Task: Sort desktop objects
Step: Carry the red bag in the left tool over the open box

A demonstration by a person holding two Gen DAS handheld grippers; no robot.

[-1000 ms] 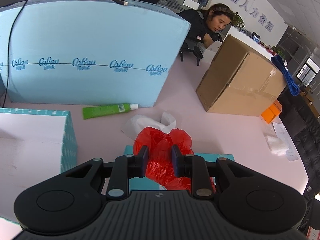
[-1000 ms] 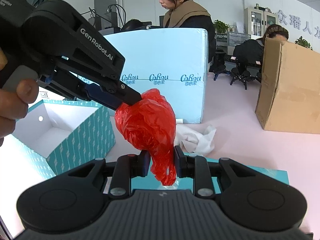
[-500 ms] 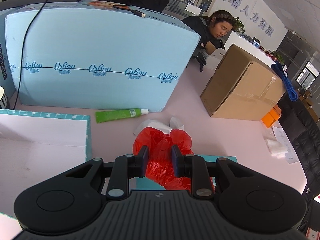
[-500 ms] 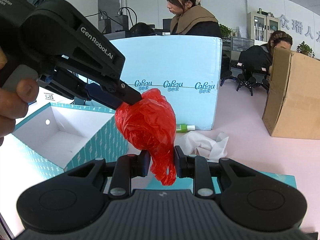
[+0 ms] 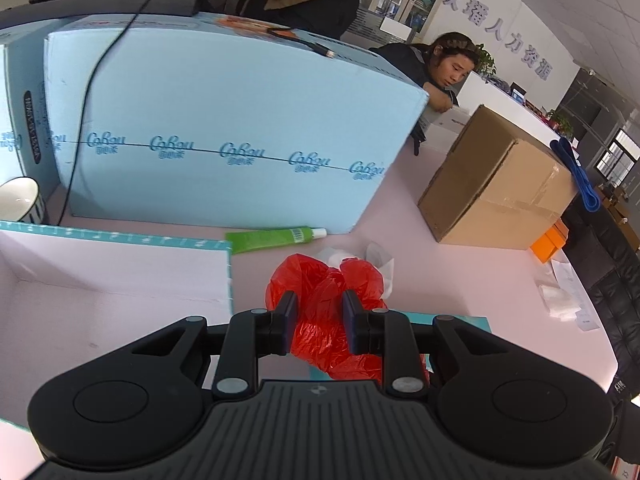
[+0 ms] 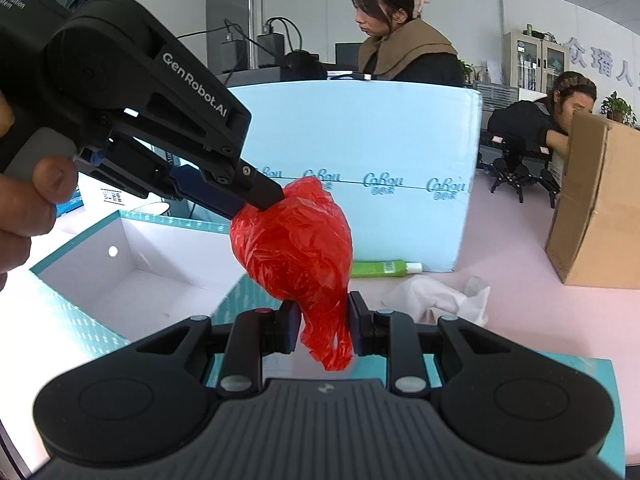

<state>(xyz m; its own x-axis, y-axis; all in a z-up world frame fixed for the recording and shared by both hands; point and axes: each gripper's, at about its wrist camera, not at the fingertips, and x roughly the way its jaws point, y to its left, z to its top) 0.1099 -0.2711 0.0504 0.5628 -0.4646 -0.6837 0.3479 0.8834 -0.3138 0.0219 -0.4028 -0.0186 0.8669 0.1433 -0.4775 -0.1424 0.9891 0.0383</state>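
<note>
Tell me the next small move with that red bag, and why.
Probably carry the red bag a little further over the open box before letting go. Both the left tongs and the right tongs are shut on it, and it hangs by the box's near wall, not yet over the opening.

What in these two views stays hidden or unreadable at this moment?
- Red plastic bag: any contents unseen, crumpled film hides them in both views.
- Teal box: left part cut off by the left wrist view's edge.
- Teal lid: mostly covered by the right gripper body.
- Green tube: print too small to read.
</note>
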